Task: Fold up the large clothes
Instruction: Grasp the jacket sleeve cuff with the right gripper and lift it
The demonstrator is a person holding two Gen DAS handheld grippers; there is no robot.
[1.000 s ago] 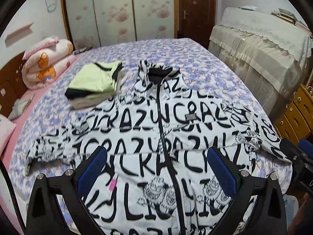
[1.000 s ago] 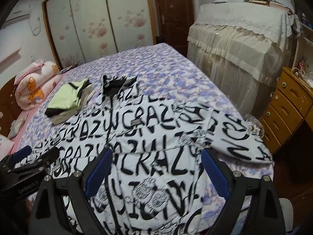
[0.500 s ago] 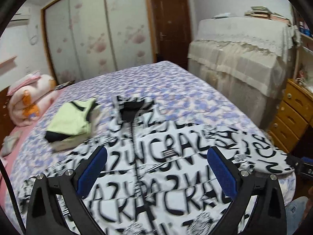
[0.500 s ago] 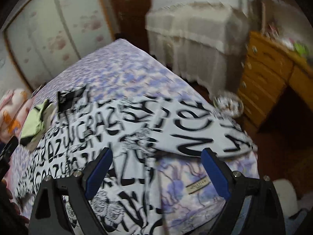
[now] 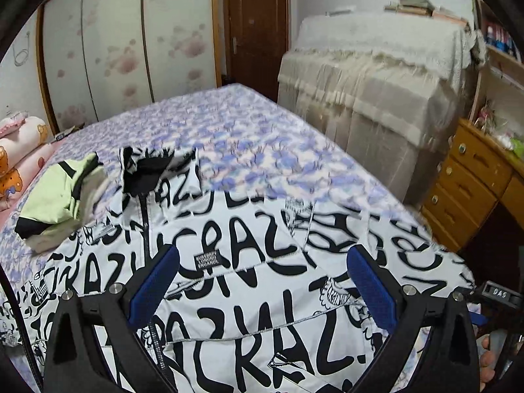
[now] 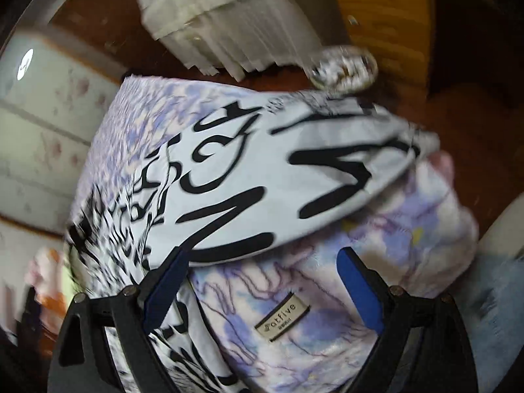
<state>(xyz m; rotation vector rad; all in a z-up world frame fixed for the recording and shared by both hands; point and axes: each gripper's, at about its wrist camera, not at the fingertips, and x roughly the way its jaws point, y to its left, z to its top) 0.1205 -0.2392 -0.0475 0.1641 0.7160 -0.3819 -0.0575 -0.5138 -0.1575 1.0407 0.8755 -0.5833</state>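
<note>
Right wrist only: blanket label (image 6: 282, 320).

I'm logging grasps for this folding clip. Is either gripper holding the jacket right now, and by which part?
Nothing is held. The left gripper and right gripper are both open above the jacket.

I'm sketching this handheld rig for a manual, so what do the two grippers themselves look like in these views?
Both look alike. The left gripper and the right gripper each have a matte black angular frame with triangular cut-outs and round silver bolt heads. The jaws carry blue textured pads. A thin dark cable curves along the left view's edge. No sleeves show.
</note>
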